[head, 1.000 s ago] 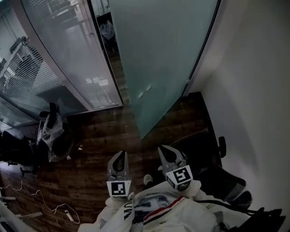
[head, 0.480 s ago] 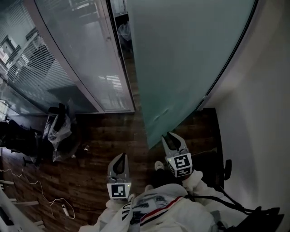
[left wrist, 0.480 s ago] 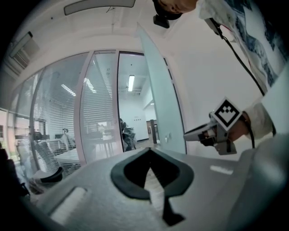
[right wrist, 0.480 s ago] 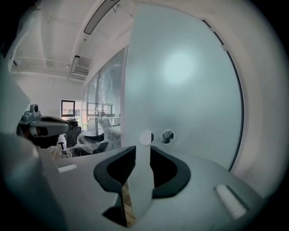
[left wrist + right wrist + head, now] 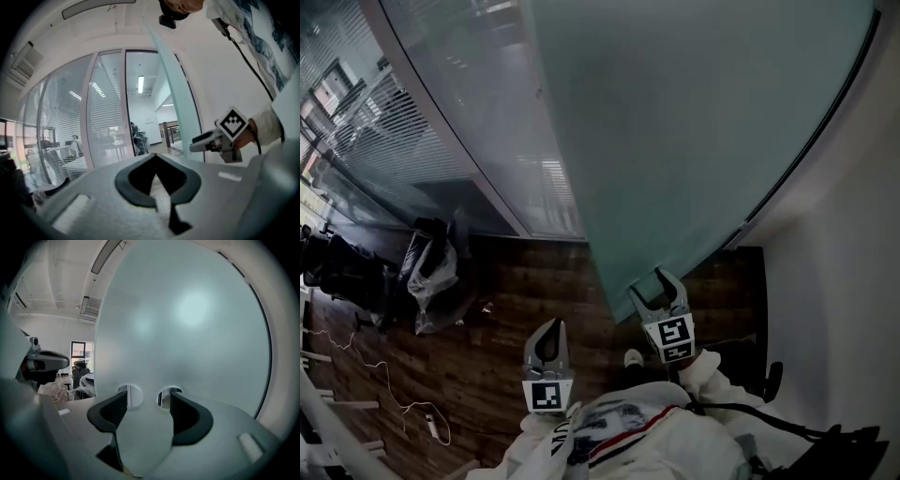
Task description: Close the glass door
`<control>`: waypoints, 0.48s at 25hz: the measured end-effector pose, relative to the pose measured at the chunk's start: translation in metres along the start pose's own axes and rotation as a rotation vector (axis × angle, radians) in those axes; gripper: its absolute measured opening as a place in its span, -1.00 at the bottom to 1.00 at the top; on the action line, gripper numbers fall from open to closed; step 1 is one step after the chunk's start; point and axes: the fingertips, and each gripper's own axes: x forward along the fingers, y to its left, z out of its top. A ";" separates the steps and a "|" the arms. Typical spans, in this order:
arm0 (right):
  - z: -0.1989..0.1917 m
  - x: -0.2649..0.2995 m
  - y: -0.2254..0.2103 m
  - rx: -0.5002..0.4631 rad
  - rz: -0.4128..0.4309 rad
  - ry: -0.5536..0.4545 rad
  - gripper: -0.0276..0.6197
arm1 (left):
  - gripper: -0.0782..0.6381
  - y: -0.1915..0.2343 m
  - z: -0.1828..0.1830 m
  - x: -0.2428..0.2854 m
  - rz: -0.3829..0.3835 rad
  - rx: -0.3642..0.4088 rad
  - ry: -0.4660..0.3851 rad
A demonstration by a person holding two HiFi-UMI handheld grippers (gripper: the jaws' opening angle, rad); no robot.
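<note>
The frosted glass door (image 5: 694, 141) fills the upper right of the head view, its free edge running down to the dark wood floor. My right gripper (image 5: 656, 286) is up at the door's lower edge; its jaws have just been opening and now stand open with nothing gripped. In the right gripper view the door (image 5: 187, 324) fills the picture, and two round holes (image 5: 130, 395) show just past the right gripper (image 5: 145, 404). My left gripper (image 5: 549, 328) hangs shut and empty, left of the door. In the left gripper view its jaws (image 5: 156, 158) meet, and the door's edge (image 5: 171, 84) rises ahead.
A curved glass partition (image 5: 478, 122) with blinds behind it stands left of the door. An office chair with a plastic bag (image 5: 436, 272) sits against it. A white cable (image 5: 384, 394) trails on the floor at lower left. A white wall (image 5: 844, 281) bounds the right, with a black chair (image 5: 769, 380) below.
I have come closer to the door, which now looms larger. The right gripper has moved forward to the door's lower edge and its jaws have opened. The left gripper has advanced, still shut.
</note>
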 end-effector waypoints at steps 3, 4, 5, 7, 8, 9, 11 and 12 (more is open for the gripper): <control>-0.003 0.010 -0.002 0.005 0.021 0.011 -0.15 | -0.79 0.006 0.003 0.006 0.027 0.007 0.008; -0.008 0.015 -0.006 0.013 0.031 0.018 -0.35 | -0.79 0.006 0.004 0.011 0.035 0.006 0.011; -0.013 0.021 -0.013 0.024 0.047 0.025 -0.49 | -0.79 0.005 0.005 0.020 0.042 0.008 0.014; -0.013 0.033 -0.034 0.045 0.083 0.026 -0.50 | -0.79 -0.001 0.008 0.046 0.054 0.010 0.024; -0.013 0.037 -0.042 0.048 0.096 0.024 -0.51 | -0.79 -0.005 0.008 0.057 0.058 0.011 0.032; -0.014 0.038 -0.045 0.049 0.105 0.022 -0.51 | -0.79 -0.008 0.006 0.062 0.061 0.011 0.040; -0.016 0.035 -0.038 0.047 0.123 0.015 -0.52 | -0.79 -0.012 0.001 0.062 0.064 0.014 0.048; -0.015 0.034 -0.032 0.045 0.132 0.010 -0.52 | -0.79 -0.012 0.001 0.061 0.064 0.015 0.047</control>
